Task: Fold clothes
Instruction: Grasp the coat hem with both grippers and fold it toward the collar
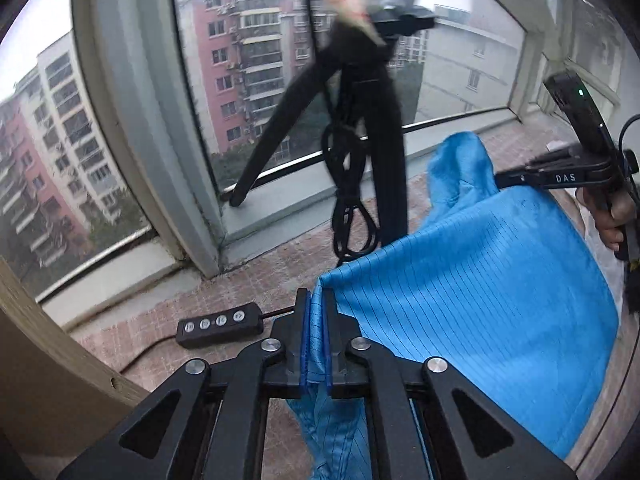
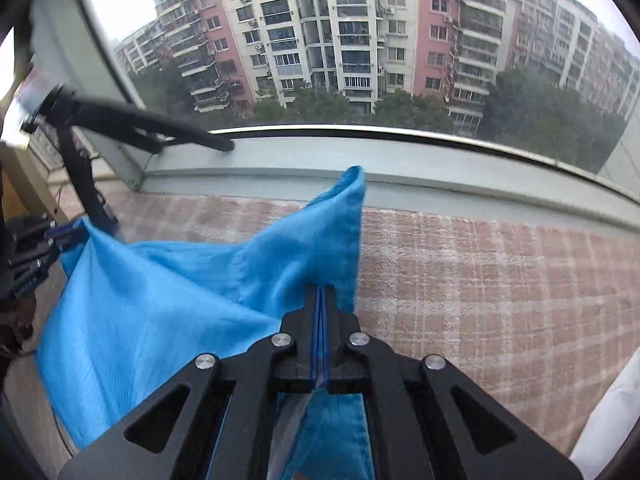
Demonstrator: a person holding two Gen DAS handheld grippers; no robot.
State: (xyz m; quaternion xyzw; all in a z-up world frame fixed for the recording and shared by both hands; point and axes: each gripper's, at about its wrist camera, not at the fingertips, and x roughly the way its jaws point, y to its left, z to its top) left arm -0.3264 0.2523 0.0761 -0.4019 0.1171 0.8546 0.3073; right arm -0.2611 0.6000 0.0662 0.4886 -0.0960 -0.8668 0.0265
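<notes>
Left claw (image 1: pixel 316 300) pinches the blue garment's (image 1: pixel 480 272) edge; right claw (image 2: pixel 322 294) clamps its other edge, cloth stretched between.

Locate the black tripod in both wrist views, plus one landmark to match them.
Left wrist: the black tripod stands upper centre, legs spread on the window ledge, a cable looped on it.
Right wrist: the same tripod sits at the far left, one leg reaching right along the ledge.
Shared landmark: the blue garment, stretched between both grippers over the pink checked cloth.
</notes>
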